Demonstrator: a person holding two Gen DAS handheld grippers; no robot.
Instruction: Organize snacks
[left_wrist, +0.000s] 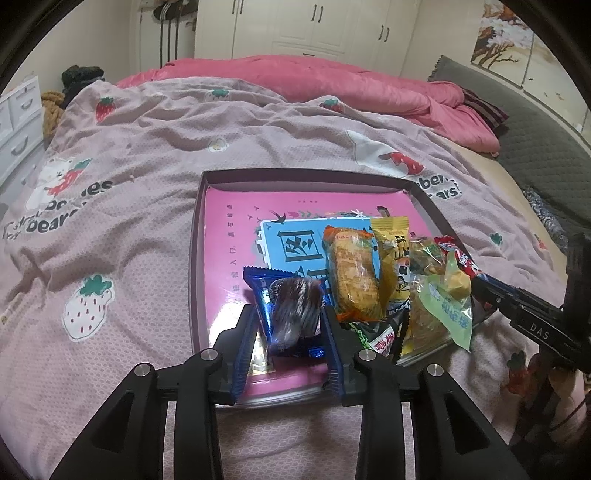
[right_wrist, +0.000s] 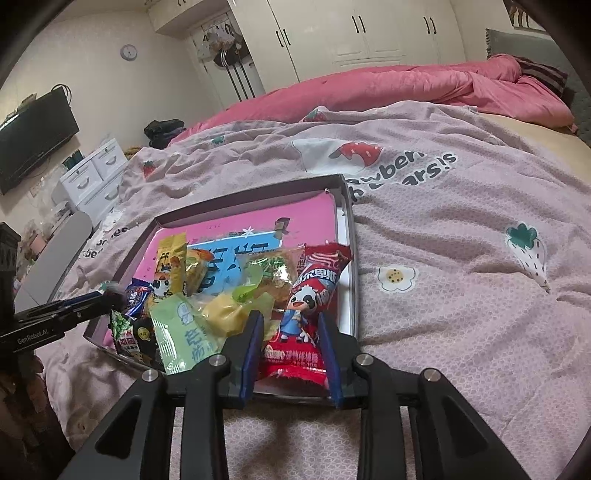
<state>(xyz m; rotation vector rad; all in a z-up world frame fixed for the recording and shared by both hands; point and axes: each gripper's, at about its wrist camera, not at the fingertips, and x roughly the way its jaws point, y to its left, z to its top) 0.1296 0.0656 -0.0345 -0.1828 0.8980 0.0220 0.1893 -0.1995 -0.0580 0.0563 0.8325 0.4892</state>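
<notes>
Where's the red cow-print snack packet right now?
In the right wrist view, the red cow packet lies at the tray's right edge, between the right claw's fingers, beside the pale green packet.

Looking glossy and crinkled: the blue cookie wrapper (left_wrist: 286, 314), the orange cake wrapper (left_wrist: 354, 277) and the red lolly packet (right_wrist: 310, 314), all thin plastic film catching glare. Showing a slick, shiny printed floor and matt card walls: the shallow box (left_wrist: 221, 229). Lying soft, matt and waffle-textured under it: the cloth bedspread (left_wrist: 129, 229). Appearing satiny along the bed's far edge: the pink quilt (left_wrist: 314, 81).
</notes>
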